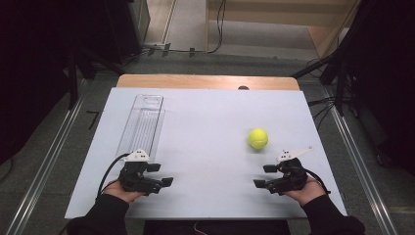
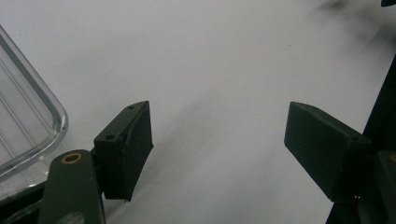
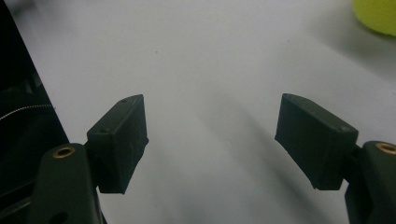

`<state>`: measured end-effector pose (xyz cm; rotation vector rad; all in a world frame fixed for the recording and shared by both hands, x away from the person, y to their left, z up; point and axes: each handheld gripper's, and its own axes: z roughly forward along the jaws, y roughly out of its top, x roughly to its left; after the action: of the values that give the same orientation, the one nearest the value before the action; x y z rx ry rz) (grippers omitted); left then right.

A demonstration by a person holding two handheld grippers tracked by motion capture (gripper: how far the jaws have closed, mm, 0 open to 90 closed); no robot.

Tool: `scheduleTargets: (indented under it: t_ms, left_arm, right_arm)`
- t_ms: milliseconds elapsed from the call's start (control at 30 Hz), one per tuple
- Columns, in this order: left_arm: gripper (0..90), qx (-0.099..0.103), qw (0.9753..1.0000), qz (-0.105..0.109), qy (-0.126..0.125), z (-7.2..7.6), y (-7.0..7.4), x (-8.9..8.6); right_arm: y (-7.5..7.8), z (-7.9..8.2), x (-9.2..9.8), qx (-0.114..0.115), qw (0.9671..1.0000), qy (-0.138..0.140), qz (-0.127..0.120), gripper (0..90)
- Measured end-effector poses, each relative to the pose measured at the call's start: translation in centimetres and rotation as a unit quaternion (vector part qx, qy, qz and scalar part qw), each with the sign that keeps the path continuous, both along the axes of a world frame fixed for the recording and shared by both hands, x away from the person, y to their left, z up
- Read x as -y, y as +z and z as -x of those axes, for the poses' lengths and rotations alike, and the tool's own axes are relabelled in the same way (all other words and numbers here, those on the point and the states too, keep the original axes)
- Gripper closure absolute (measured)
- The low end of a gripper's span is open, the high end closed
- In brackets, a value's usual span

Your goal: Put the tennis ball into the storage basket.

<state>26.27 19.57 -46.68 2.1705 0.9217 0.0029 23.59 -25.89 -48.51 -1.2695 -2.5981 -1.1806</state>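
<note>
Tennis ball (image 1: 258,138), yellow-green: one. It lies on the right half of the table, nearer the right edge than the centre, just beyond the right gripper and apart from it; in the right gripper view a slice of it (image 3: 376,15) sits at the upper right corner.

Clear plastic tray (image 1: 142,124), long and ribbed: one. It lies lengthwise along the left side, from near the far edge toward the left gripper; its rounded corner (image 2: 28,121) appears in the left gripper view.

Grippers, black, hand-held: two. Left gripper (image 1: 164,175) by the near left edge, jaws spread wide with nothing between them. Right gripper (image 1: 265,176) by the near right edge, jaws likewise wide apart, holding nothing. Both point inward across the table.

Surface: one white board (image 1: 210,117) on a wooden table (image 1: 205,81), whose wood shows at the far edge.

Room: grey floor, metal rails on both sides, cables on the floor beyond the table, dark stands left and right.
</note>
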Motion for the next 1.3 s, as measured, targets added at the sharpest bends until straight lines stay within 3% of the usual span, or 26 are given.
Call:
scheduleTargets:
  t_ms: [633,1300]
  left_arm:
    - [24.2,-0.003,0.9999,0.009,0.004,-0.02,0.02,0.05]
    - [24.1,-0.002,1.0000,0.009,0.002,-0.03,0.01,0.10]
  right_arm:
    - [-0.17,-0.33,0.22,-0.021,0.9997,0.002,0.013,21.9]
    - [-0.34,-0.33,0.05,-0.019,0.9995,0.004,0.025,21.7]
